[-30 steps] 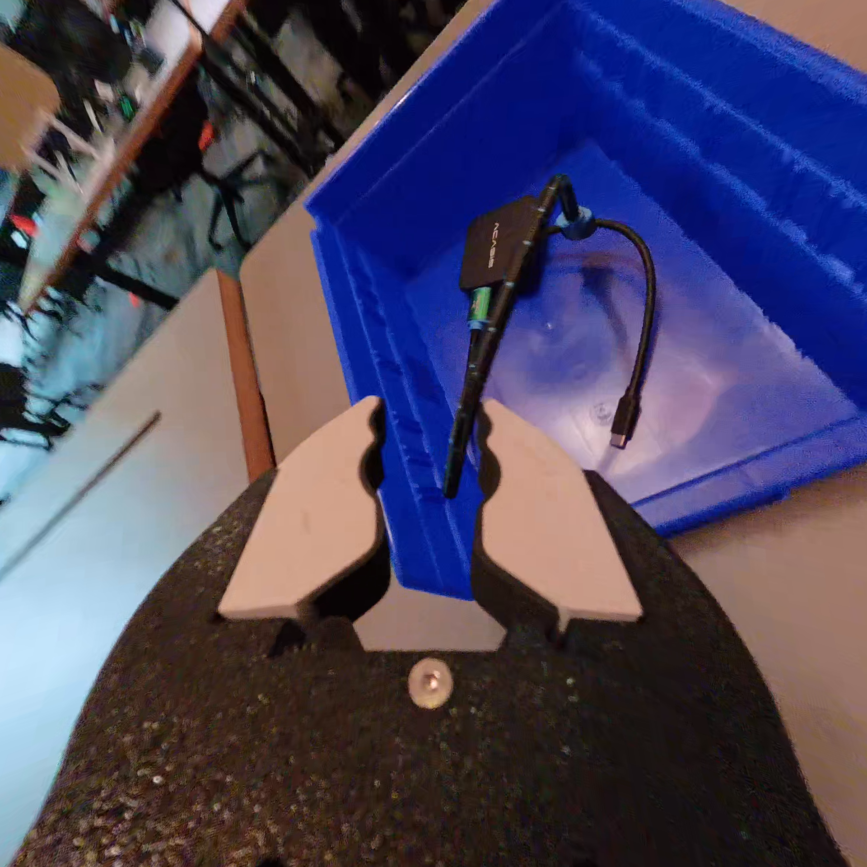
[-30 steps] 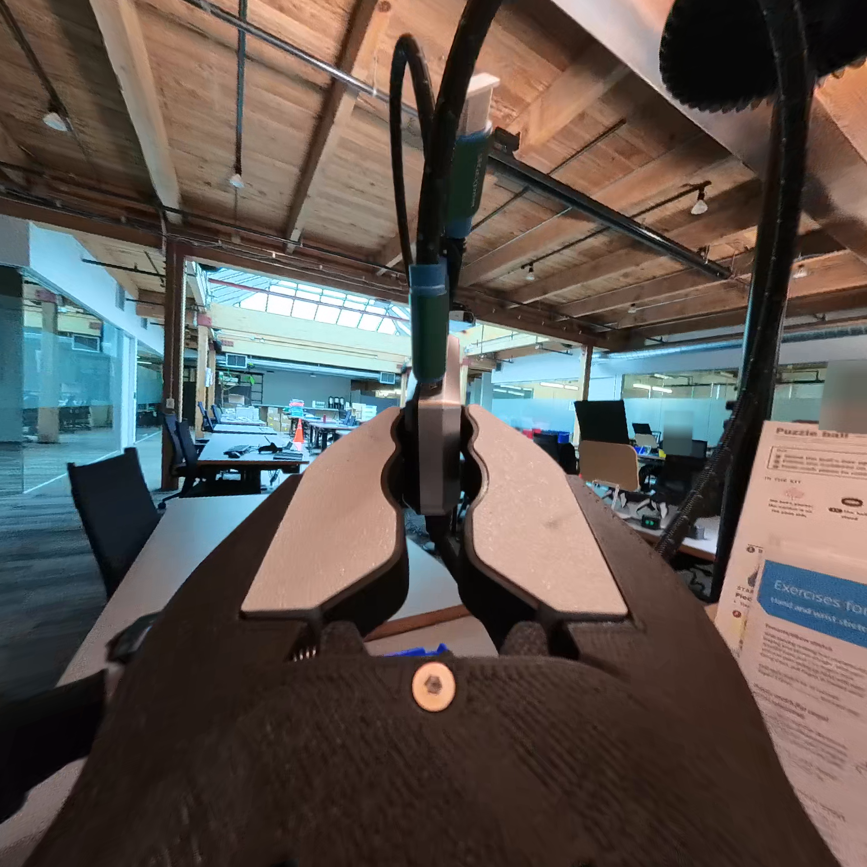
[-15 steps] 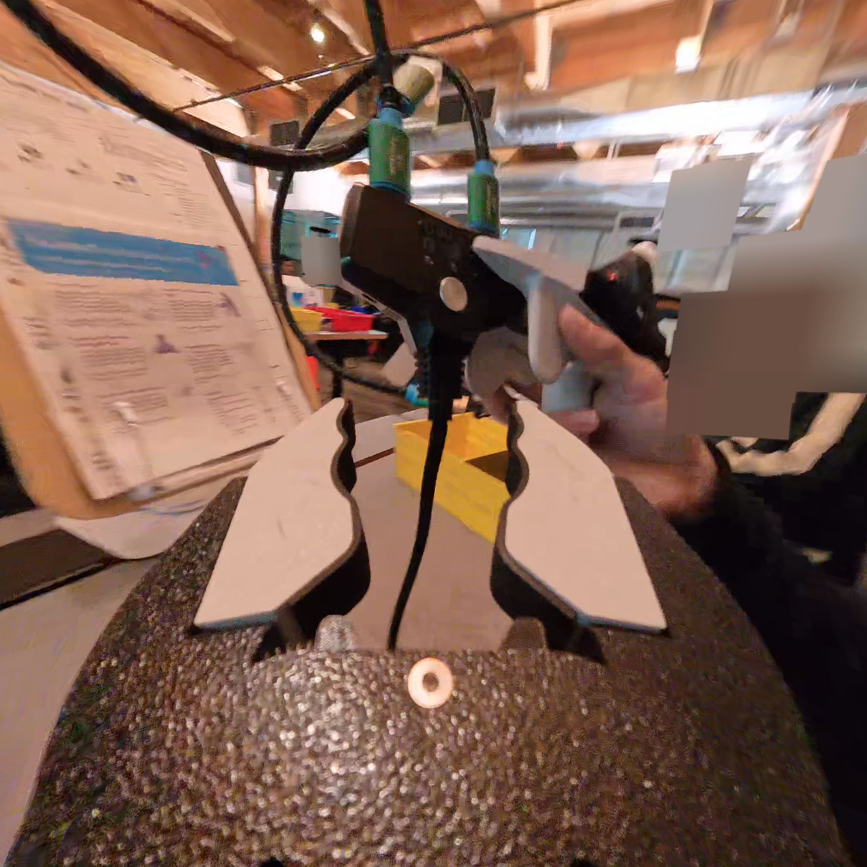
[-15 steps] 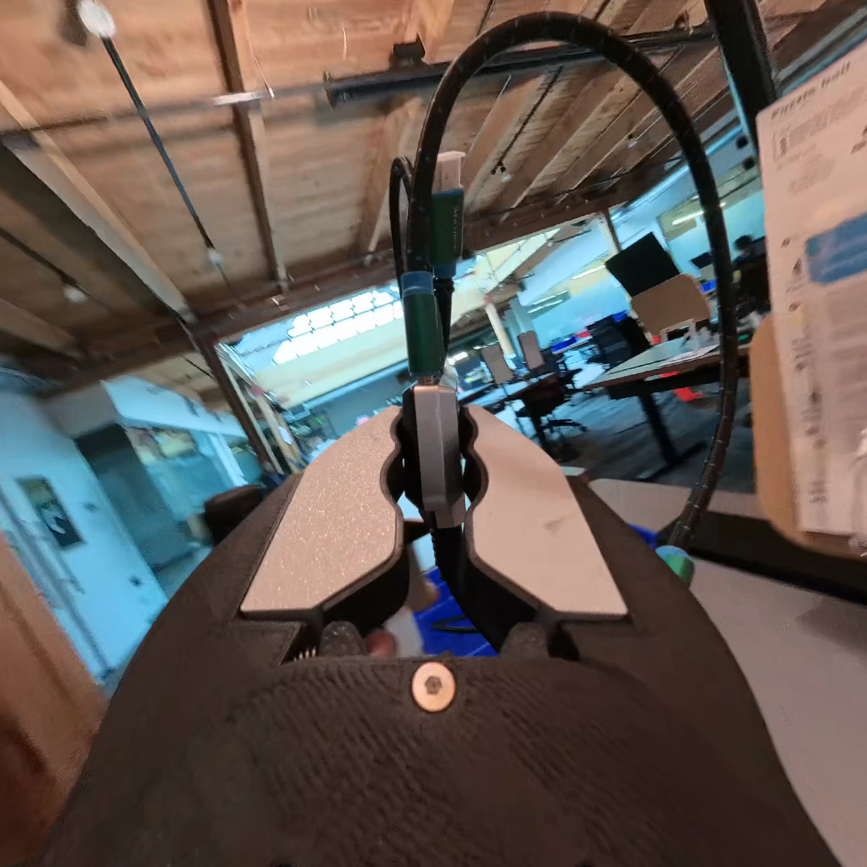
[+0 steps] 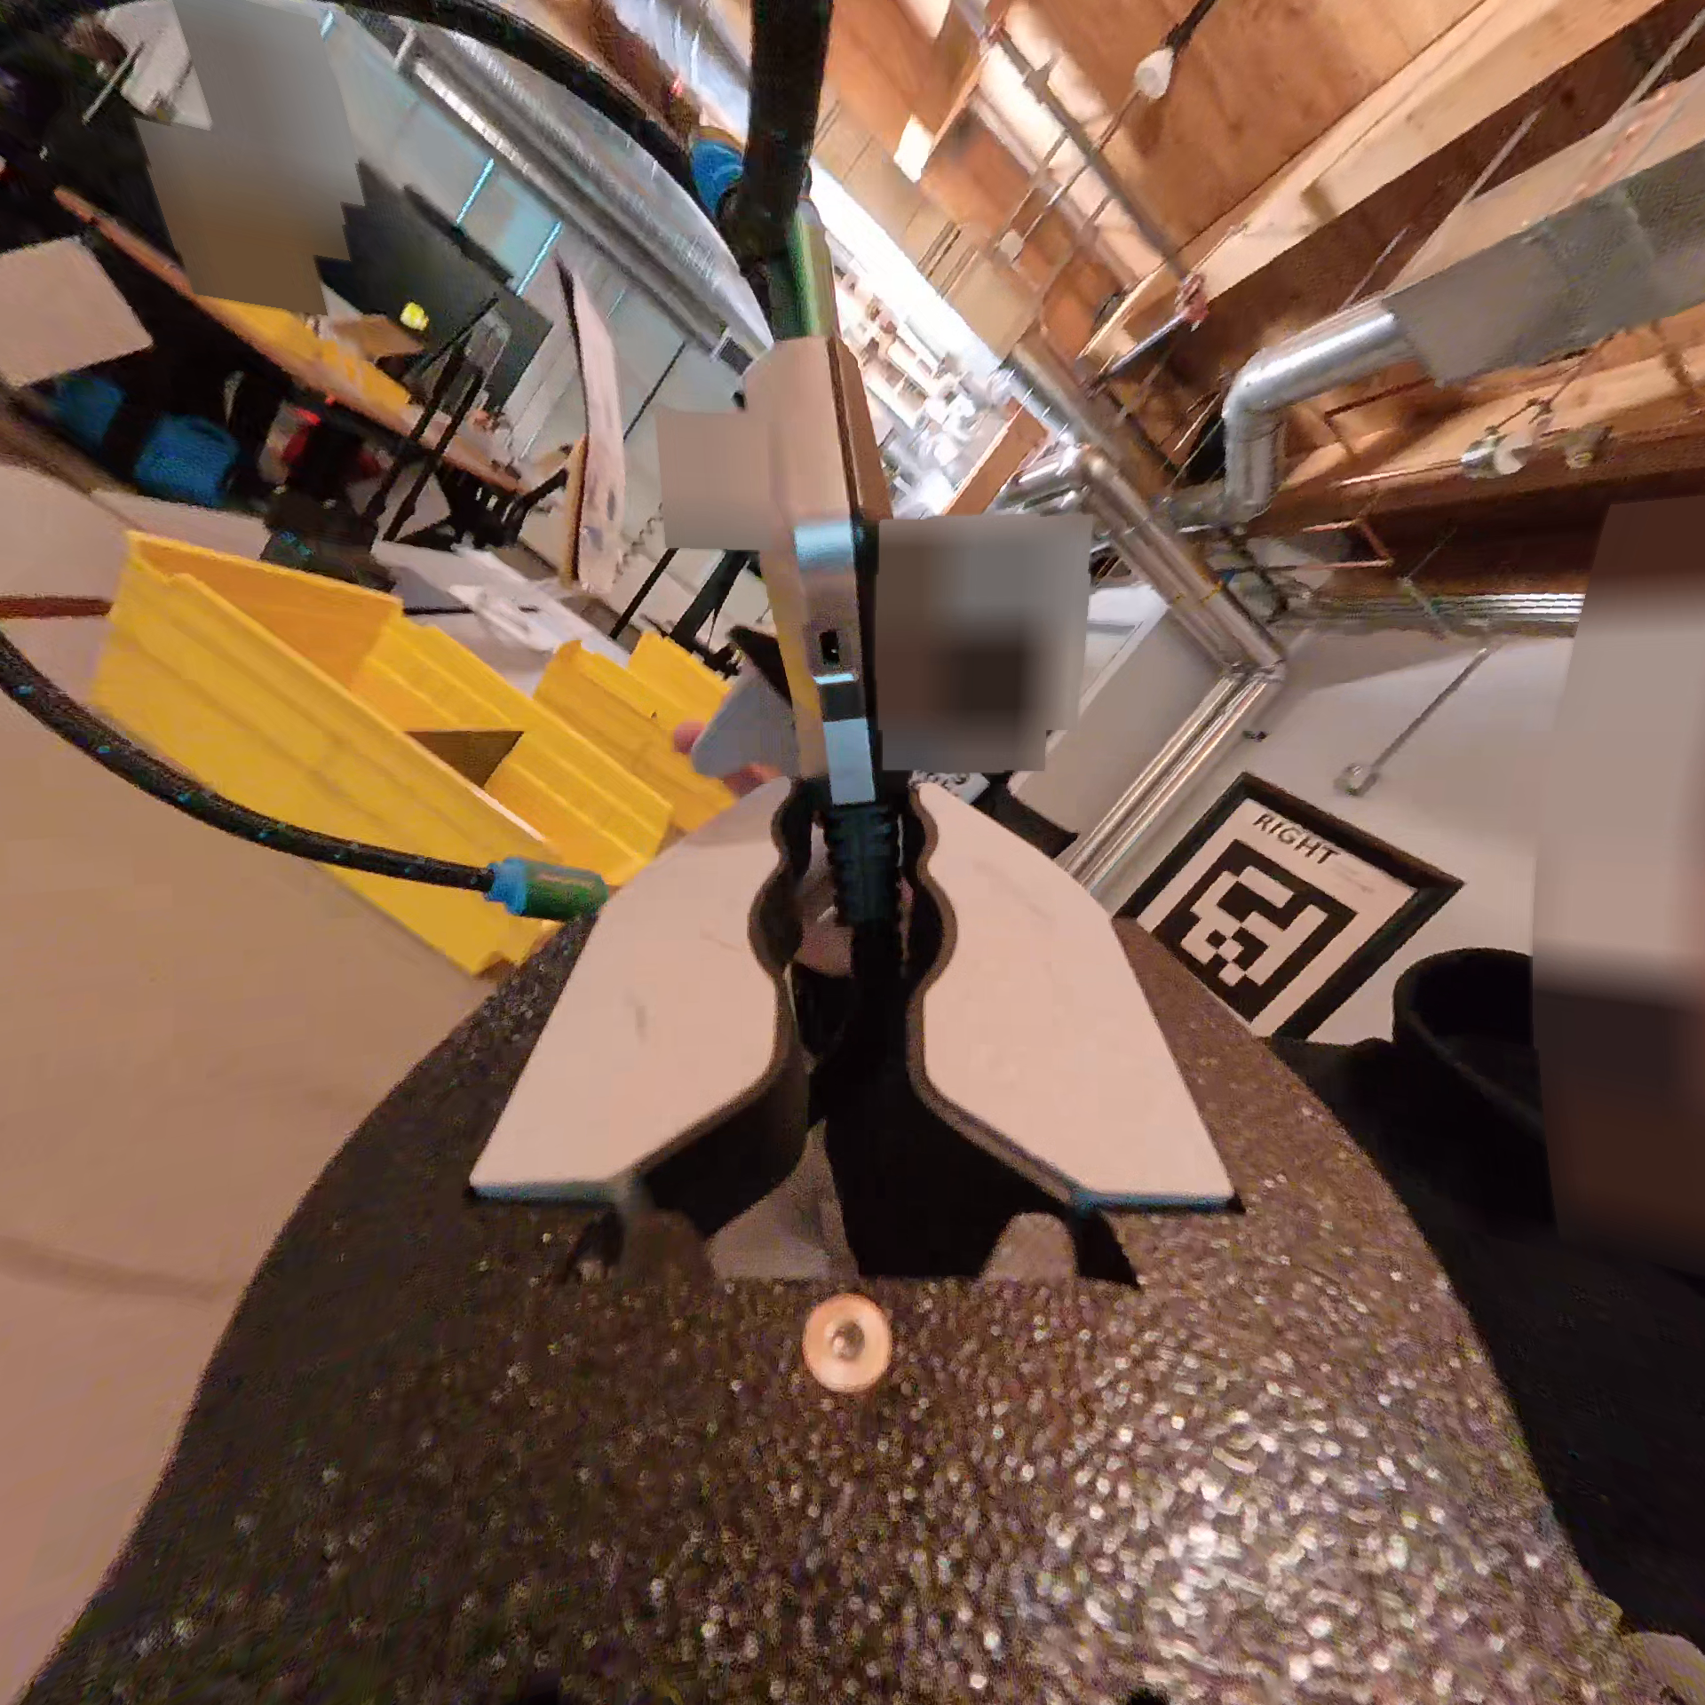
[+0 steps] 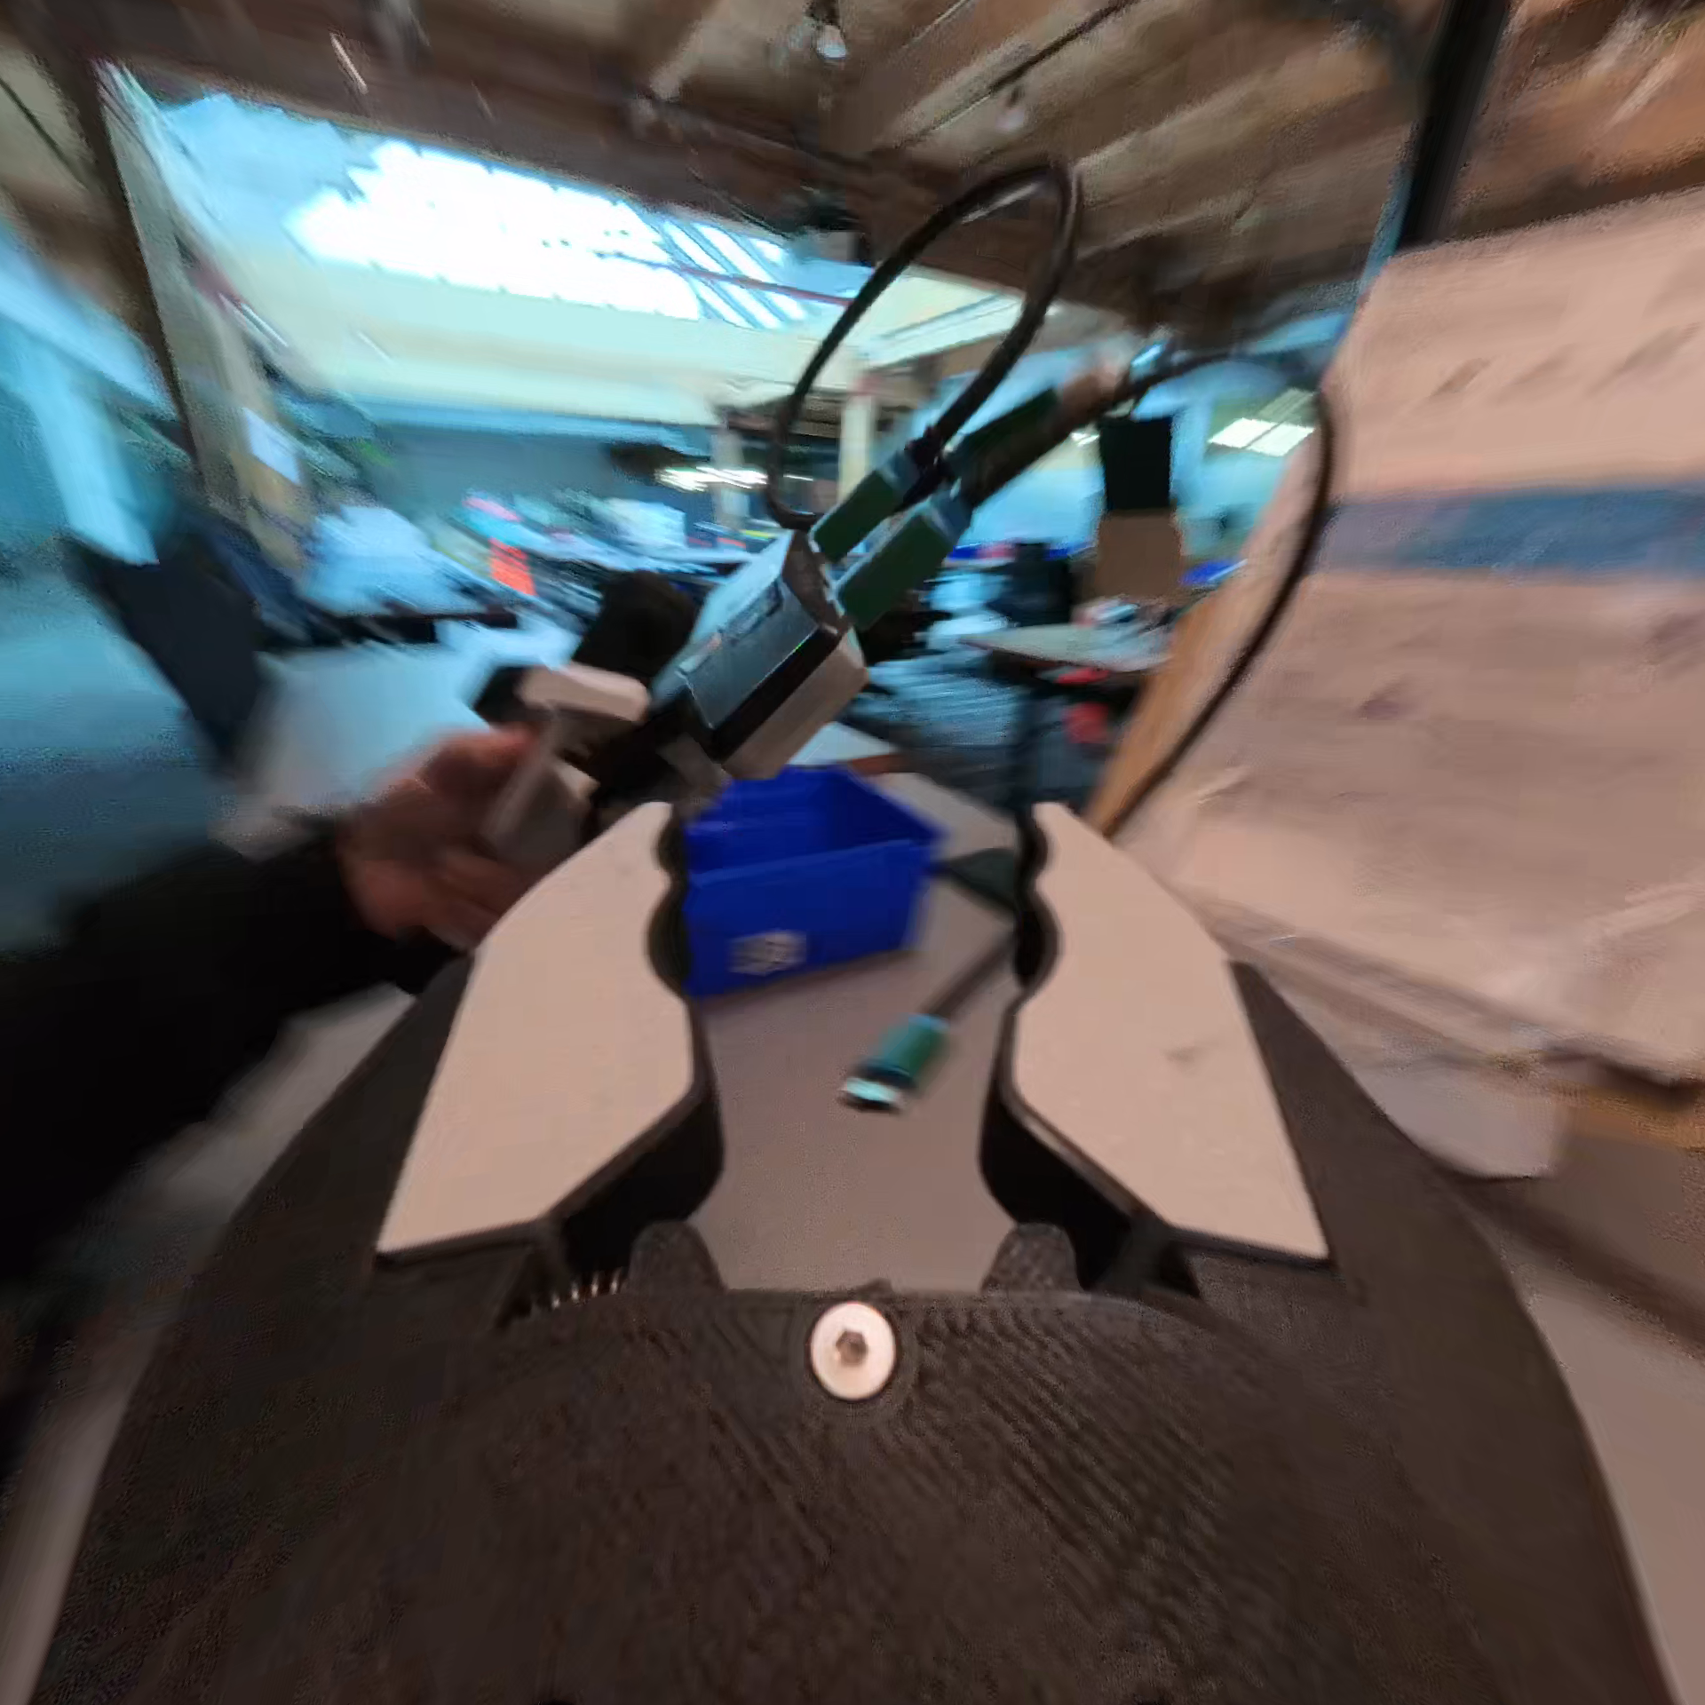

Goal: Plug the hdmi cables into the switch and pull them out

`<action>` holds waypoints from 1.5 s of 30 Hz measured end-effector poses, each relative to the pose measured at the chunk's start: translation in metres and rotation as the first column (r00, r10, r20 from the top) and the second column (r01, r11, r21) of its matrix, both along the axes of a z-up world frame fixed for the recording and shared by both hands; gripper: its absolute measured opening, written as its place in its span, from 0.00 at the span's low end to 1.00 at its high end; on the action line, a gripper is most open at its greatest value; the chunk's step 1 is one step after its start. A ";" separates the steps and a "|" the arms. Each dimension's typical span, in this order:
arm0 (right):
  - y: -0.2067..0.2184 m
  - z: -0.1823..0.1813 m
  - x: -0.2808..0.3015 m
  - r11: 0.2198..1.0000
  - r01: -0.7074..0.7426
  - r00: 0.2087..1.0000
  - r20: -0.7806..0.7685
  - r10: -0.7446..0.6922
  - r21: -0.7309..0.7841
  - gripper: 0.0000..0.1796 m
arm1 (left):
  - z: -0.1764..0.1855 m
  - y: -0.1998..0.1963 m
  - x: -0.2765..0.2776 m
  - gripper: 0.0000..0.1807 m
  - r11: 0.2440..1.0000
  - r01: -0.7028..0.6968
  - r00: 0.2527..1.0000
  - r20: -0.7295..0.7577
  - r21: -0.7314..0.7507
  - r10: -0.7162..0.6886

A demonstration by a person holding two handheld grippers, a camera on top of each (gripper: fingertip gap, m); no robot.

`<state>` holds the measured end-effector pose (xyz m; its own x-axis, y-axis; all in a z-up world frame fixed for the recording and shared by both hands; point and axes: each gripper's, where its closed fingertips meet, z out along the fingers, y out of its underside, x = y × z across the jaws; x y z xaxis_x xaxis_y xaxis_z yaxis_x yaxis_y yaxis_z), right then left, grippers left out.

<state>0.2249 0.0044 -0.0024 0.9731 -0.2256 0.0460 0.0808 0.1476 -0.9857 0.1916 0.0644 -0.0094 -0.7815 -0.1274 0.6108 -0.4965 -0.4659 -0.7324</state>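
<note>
In the left wrist view my left gripper (image 5: 853, 830) is shut on the black ribbed cable tail at the bottom end of the grey switch (image 5: 821, 590). The switch stands upright above the fingertips, with a green plug (image 5: 798, 277) in its top. A loose green HDMI plug (image 5: 554, 890) on a black braided cable lies on the table to the left. In the blurred right wrist view my right gripper (image 6: 853, 830) is open and empty. Beyond it the switch (image 6: 757, 646), with two green plugs (image 6: 900, 554) in it, is held in the left gripper. The loose plug (image 6: 900, 1061) lies between my fingers.
Yellow bins (image 5: 304, 701) stand on the table to the left. A blue bin (image 6: 803, 886) sits ahead of the right gripper. A board with paper sheets (image 6: 1476, 738) stands close on the right. A black-and-white marker card (image 5: 1282, 913) and a black container (image 5: 1476, 1015) are at the right.
The switch passed from right to left: my right gripper opened, let it go and drew back, while my left gripper closed on its cable tail.
</note>
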 end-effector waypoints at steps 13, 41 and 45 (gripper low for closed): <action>0.022 -0.044 0.007 0.855 0.516 0.433 0.878 -0.204 -0.056 0.48 | -0.053 -0.022 -0.002 0.10 0.907 0.286 0.953 -0.193 0.308 -0.234; 0.009 -0.093 0.060 0.790 0.541 0.781 0.521 -0.344 -0.289 0.33 | -0.076 -0.036 0.054 0.18 0.483 -0.351 0.926 0.372 0.802 0.054; -0.008 -0.099 0.078 0.746 0.565 0.813 0.392 -0.430 -0.354 0.33 | -0.035 -0.038 0.029 0.27 0.270 -0.669 0.743 0.632 0.693 0.221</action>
<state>0.3025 -0.0040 -0.1014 0.6577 -0.5635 0.4999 0.2868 -0.4263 -0.8579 0.2209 0.0265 -0.0444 -0.5061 -0.7796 -0.3690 -0.0447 0.4510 -0.8914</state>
